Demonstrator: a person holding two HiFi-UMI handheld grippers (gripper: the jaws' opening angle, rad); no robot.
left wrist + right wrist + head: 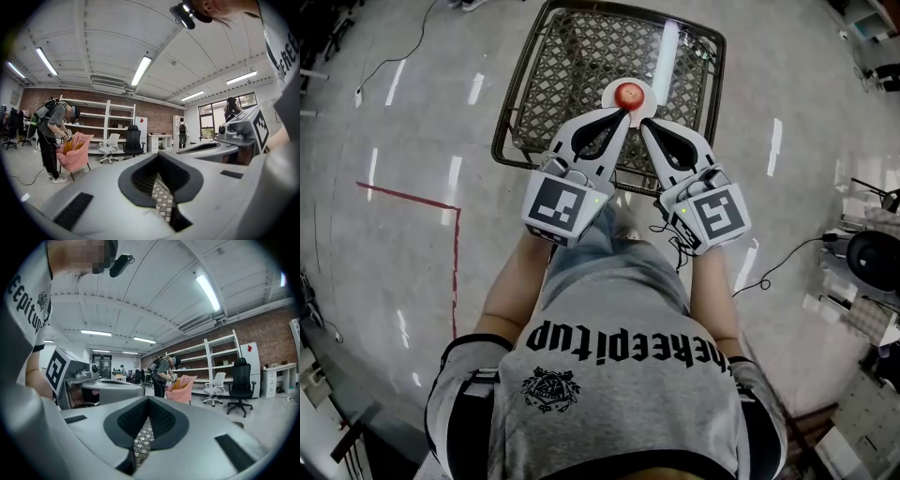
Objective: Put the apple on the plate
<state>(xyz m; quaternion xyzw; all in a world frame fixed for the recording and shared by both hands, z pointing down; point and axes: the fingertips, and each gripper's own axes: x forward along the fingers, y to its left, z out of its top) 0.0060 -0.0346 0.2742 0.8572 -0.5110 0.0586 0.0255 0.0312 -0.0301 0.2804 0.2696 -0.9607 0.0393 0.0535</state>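
Observation:
A red apple point(629, 93) sits on a small white plate point(615, 88) on a dark wire-mesh table point(572, 66), seen in the head view. My left gripper point(624, 113) and right gripper point(645, 123) are side by side just on the near side of the plate, tips pointing towards it and apart from the apple. Both have their jaws together with nothing between them. In the left gripper view, the left gripper point(159, 155) is shut, mesh showing through its gap. The right gripper point(148, 399) looks the same in its own view. Neither gripper view shows the apple.
The table's rim point(508, 155) lies under the grippers, with grey floor around it and a red line point(412, 199) at left. Cables point(778, 262) trail at right. Far off stand shelves point(101, 126), office chairs point(133, 140), a pink chair point(75, 150) and a person point(49, 136).

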